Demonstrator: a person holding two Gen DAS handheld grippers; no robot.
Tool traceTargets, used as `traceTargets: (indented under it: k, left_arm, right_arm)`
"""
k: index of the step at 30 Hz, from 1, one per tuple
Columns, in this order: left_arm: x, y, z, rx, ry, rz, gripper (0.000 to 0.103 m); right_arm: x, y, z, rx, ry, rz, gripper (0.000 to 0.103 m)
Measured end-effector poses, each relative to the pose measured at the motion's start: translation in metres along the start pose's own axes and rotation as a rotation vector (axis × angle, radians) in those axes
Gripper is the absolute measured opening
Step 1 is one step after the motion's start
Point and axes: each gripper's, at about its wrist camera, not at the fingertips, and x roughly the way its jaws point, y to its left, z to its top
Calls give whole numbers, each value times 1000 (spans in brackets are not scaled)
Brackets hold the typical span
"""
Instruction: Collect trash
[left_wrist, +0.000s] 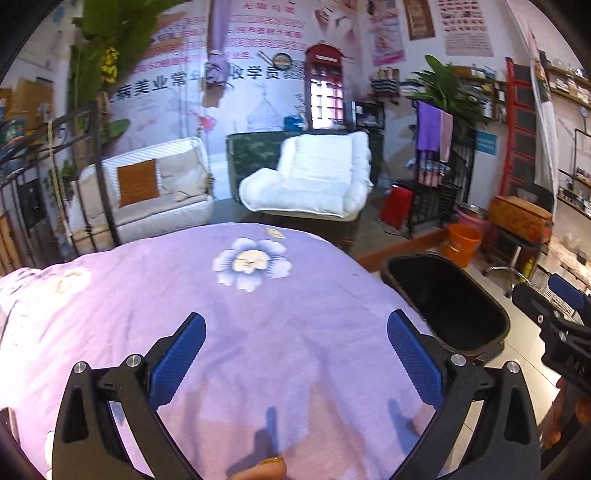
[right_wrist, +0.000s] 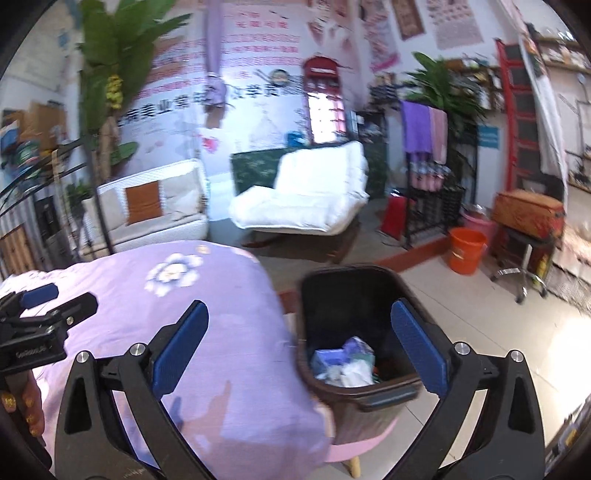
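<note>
Left wrist view: left gripper (left_wrist: 296, 328) above a lilac cloth (left_wrist: 155, 306) printed with pale flowers, jaws spread wide with nothing between the blue pads (left_wrist: 181, 354). Just off the cloth's right edge, a dark trash bin (left_wrist: 448, 297), its inside black from this angle. At the far right edge, the right gripper (left_wrist: 569, 302), seen side-on. At the bottom edge, a fingertip with a gold-painted nail (left_wrist: 271, 461). Right wrist view: right gripper (right_wrist: 299, 330) hanging over the border between cloth (right_wrist: 229, 317) and bin (right_wrist: 314, 291), jaws likewise spread wide and empty, left pad over the cloth, right pad over the bin's right rim. Inside the bin, crumpled trash (right_wrist: 345, 363) in white, pale blue and purple, lying at the bottom, touched by neither gripper. No trash visible on the cloth in either view. At the left edge, the left gripper (right_wrist: 40, 291) and beneath it a hand with gold nails (right_wrist: 22, 402). Behind, a white cushioned chair (right_wrist: 306, 195), a wicker sofa with an orange cushion (right_wrist: 144, 205), an orange bucket (right_wrist: 466, 249) on the tiled floor, and green plants (right_wrist: 110, 55) against a wall of posters. Slight motion blur throughout this view.
</note>
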Motion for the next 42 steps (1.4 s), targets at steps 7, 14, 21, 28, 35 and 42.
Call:
traceTargets:
  k: [7, 14, 21, 28, 35, 42]
  left_arm:
    - [-27, 31, -10, -35, -53, 90, 98]
    - [-44, 48, -17, -55, -83, 117, 98]
    - [-48, 58, -19, -76, -89, 126, 98]
    - [-50, 61, -21, -81, -96, 132, 98]
    - [-50, 63, -22, -79, -92, 129, 98]
    - [-50, 63, -22, -86, -92, 126, 98]
  right_arm:
    - [-23, 32, -1, -67, -46, 51, 98]
    - [-37, 48, -6, -68, -50, 93, 98]
    - [-40, 56, -7, -82, -47, 104, 98]
    - [-37, 53, -5, -79, -38, 107, 98]
    - [-36, 52, -4, -78, -34, 106, 98]
    - [-34, 51, -5, -73, -30, 100, 98]
